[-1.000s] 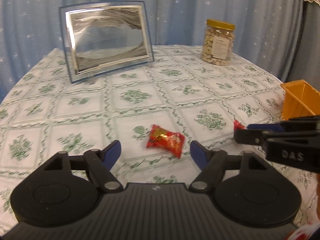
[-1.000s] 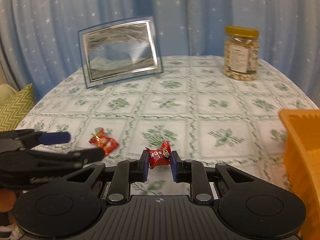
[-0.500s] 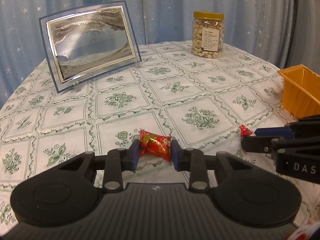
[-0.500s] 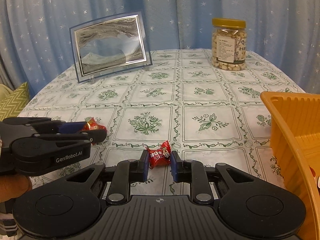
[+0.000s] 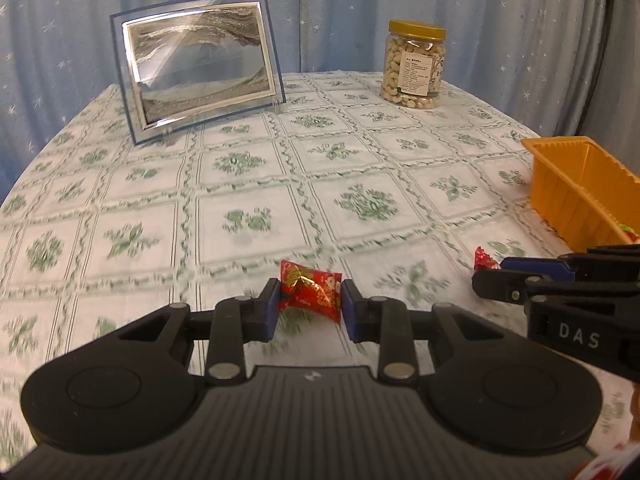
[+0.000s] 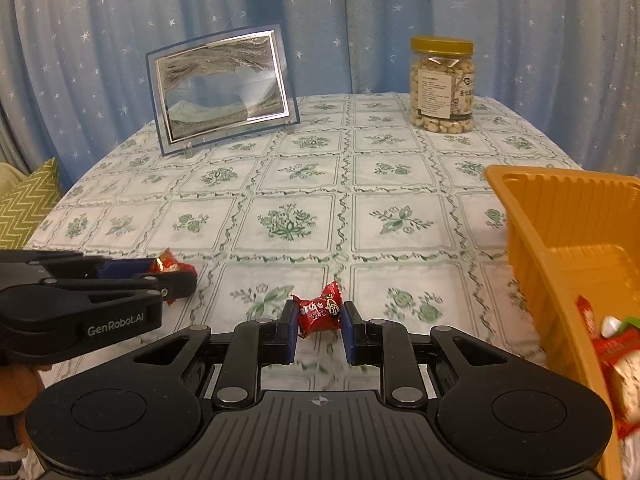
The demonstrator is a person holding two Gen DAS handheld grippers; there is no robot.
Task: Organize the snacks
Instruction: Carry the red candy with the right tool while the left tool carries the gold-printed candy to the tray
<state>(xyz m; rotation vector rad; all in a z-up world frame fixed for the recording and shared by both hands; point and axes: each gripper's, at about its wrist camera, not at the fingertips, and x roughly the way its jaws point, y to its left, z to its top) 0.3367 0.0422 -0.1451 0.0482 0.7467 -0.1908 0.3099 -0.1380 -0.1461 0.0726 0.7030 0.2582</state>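
Table (image 6: 400, 200) under white cloth, green floral squares. Standing on it far ahead of the grippers: framed sand picture (image 6: 224, 92), ahead-left; lidded nut jar (image 6: 442, 86), ahead-right. Orange tray (image 6: 532, 232) sits right of the right gripper.

You're in a home, likely a living or dining corner. The tabletop (image 6: 400, 168) wears a green-flowered cloth, blue star-print curtains (image 6: 360, 20) hang behind it, a sand-art frame (image 6: 222, 92) and a nut jar (image 6: 441, 85) stand at the back, and a zigzag cushion (image 6: 28, 204) shows at the left.
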